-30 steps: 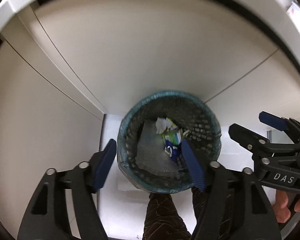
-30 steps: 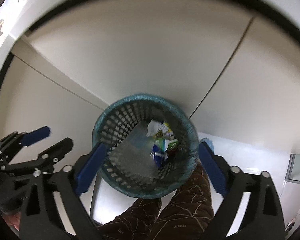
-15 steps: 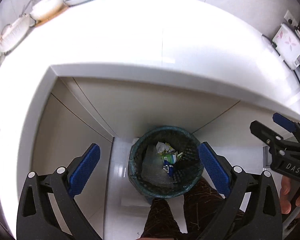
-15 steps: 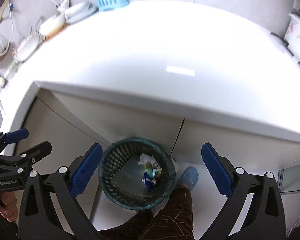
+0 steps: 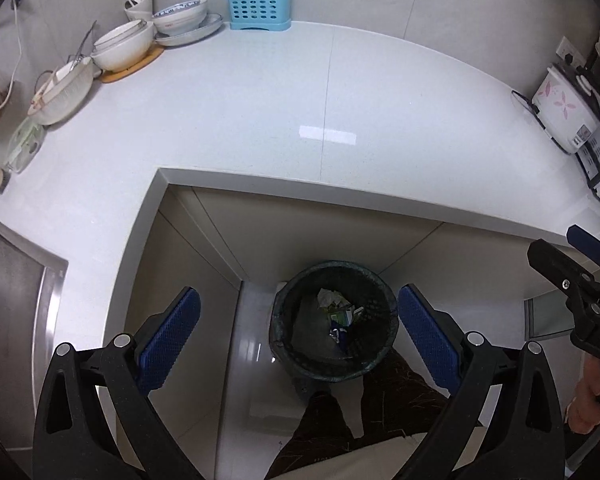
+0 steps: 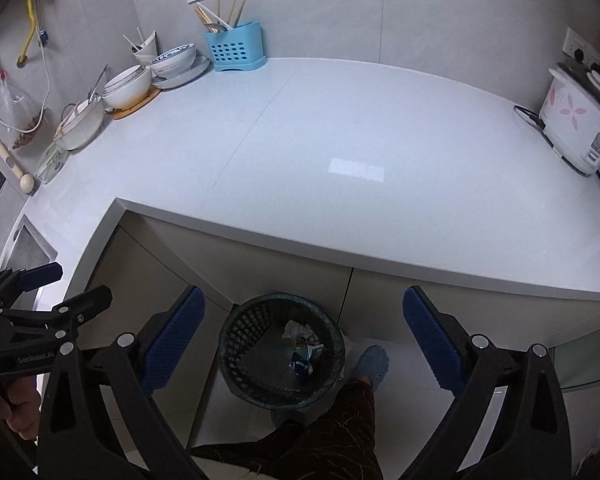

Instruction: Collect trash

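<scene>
Both tongs, the left tongs and the right tongs, have gone up high since a second ago and hang wide apart holding nothing, so the white desk shows now, while the trash lies in the green bin on the floor.

The left gripper, fingers spread wide, hangs above the trash basket holding crumpled trash.
</scene>
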`<state>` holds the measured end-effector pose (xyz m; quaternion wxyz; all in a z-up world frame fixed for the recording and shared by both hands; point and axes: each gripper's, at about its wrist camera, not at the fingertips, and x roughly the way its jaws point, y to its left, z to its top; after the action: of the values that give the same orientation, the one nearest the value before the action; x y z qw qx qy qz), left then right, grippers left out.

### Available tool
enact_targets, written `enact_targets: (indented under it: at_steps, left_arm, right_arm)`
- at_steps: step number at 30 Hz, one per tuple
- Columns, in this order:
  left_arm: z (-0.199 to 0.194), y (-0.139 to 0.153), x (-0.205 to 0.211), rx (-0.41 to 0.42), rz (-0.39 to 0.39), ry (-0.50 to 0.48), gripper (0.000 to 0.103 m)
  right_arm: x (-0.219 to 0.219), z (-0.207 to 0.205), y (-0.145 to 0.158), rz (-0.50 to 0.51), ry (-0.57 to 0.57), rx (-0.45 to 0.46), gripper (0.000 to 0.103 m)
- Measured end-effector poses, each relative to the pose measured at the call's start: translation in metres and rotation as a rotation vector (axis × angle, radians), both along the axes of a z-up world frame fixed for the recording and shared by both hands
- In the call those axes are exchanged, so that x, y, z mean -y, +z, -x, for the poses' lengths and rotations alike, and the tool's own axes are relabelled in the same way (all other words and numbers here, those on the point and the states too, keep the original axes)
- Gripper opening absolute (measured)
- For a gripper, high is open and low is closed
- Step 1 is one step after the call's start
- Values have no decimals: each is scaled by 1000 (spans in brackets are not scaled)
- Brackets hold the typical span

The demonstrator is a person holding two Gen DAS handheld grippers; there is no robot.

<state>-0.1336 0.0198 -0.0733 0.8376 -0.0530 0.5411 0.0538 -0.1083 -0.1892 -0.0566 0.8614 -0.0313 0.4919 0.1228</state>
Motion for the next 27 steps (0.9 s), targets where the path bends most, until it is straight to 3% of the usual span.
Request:
enact_targets:
  at_steps: [12,27]
  left_arm:
    - [22,-2,14,-10,-12,-5,97]
    - [23,0,12,-4,-8,-4,97]
  right_arm:
    - [1,24,-2,27,-27,-76,95]
    - [-5,22,-6,48,-26,-94,95]
